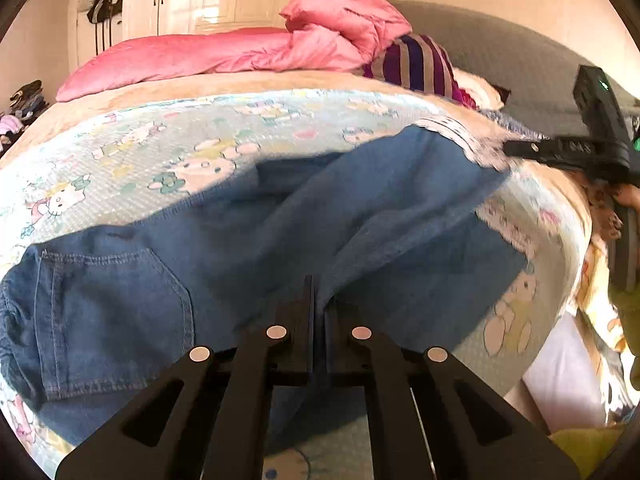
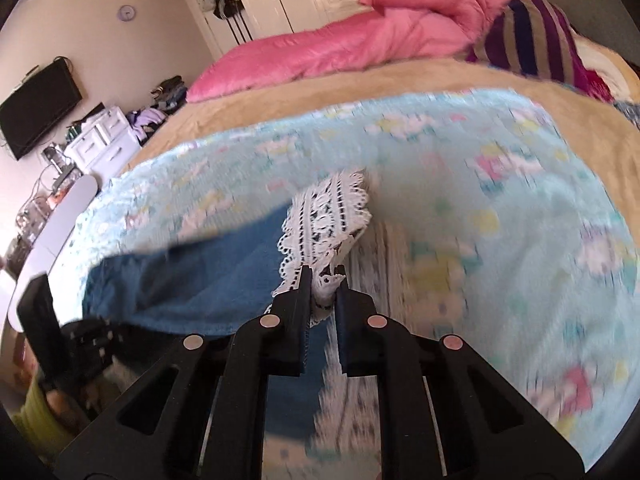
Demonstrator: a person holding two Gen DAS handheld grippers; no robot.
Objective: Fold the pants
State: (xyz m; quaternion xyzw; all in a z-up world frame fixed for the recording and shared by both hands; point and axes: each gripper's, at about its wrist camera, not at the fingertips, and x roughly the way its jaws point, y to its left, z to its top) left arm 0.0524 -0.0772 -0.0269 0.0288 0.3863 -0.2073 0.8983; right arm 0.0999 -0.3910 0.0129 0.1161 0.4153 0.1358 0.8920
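Blue denim pants (image 1: 280,232) with white lace hems lie spread across a light blue cartoon-print blanket (image 1: 160,148) on a bed. A back pocket shows at lower left. My left gripper (image 1: 318,300) is shut on a fold of the denim near its near edge. My right gripper (image 2: 324,280) is shut on the white lace hem (image 2: 324,216) of a pant leg and holds it lifted above the blanket; the blue leg (image 2: 180,280) trails to the left. The right gripper also shows in the left wrist view (image 1: 516,147) at the lace hem on the far right.
A pink duvet (image 1: 240,52) and a striped purple pillow (image 1: 416,64) lie at the bed's far side. A grey headboard (image 1: 500,52) stands at the right. White wardrobes, a wall TV (image 2: 36,108) and a cluttered dresser (image 2: 100,136) are beyond the bed.
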